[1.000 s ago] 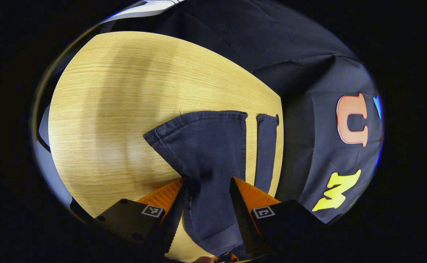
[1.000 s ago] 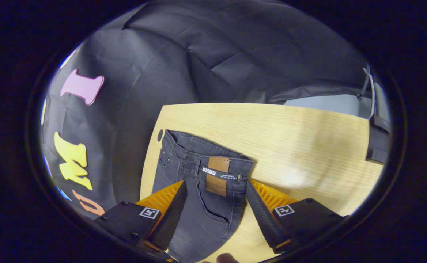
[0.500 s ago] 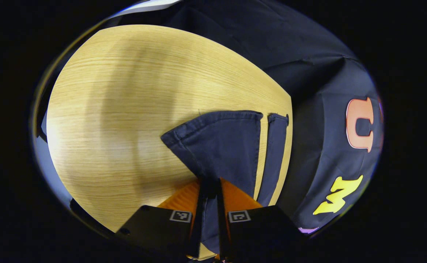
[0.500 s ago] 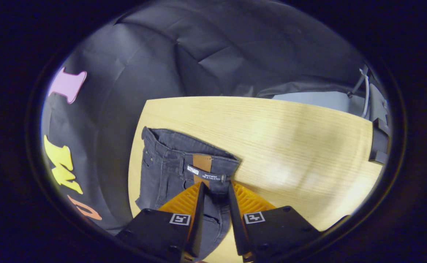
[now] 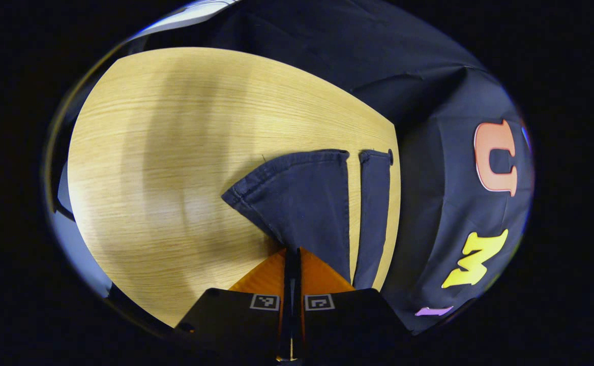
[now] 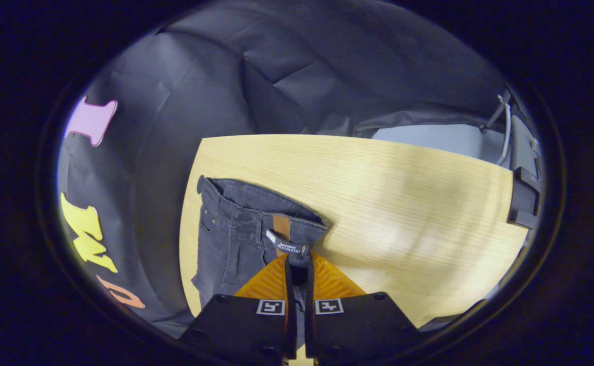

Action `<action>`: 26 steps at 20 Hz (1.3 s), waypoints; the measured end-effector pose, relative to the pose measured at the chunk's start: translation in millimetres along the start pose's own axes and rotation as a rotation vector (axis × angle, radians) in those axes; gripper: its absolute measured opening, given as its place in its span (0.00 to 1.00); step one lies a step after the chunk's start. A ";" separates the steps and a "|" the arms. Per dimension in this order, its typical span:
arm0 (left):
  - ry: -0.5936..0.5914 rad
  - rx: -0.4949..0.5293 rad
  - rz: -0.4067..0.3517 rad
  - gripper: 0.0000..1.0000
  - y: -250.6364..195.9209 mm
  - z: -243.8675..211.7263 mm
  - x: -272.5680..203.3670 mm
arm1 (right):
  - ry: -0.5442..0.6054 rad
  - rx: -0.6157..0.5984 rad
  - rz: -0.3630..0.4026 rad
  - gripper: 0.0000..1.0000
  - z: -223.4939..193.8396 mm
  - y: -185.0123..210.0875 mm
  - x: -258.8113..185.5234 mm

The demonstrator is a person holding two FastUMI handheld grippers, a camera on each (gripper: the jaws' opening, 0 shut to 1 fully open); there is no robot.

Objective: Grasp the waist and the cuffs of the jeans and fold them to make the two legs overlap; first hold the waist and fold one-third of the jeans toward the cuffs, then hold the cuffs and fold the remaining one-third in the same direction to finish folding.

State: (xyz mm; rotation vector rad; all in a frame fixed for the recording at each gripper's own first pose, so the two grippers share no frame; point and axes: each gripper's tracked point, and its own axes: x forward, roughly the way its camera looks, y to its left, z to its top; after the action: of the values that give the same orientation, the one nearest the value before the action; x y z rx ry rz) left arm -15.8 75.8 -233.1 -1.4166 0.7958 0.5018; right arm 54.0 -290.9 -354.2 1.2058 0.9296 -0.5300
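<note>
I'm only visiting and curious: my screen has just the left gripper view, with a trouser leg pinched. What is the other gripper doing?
Observer: The right gripper has its jaws shut on the waist, beside a brown patch.
Operator: Is the waist lying flat, like my cuff?
Observer: Its far side rests on the table, near the edge by the black cloth.
Operator: Anything else over there?
Observer: A black bracket at the table's right end.
</note>
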 end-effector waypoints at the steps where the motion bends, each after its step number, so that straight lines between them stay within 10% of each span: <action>1: 0.004 0.014 -0.003 0.04 -5.0 -1.0 -2.1 | -0.001 -0.008 0.010 0.02 0.1 -0.3 0.2; 11: 0.038 0.212 -0.039 0.04 -73.0 4.0 -32.8 | -0.004 -0.063 0.121 0.07 10.7 20.4 -14.6; 26: 0.122 0.510 0.029 0.04 -201.2 49.9 42.7 | 0.007 -0.214 0.161 0.07 46.7 165.2 6.9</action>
State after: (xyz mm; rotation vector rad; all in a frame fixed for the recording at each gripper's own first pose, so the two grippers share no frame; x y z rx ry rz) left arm 168.9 94.8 -131.5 -0.9684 0.9640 0.2108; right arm 201.2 -283.8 -265.8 1.0775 0.8638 -0.2899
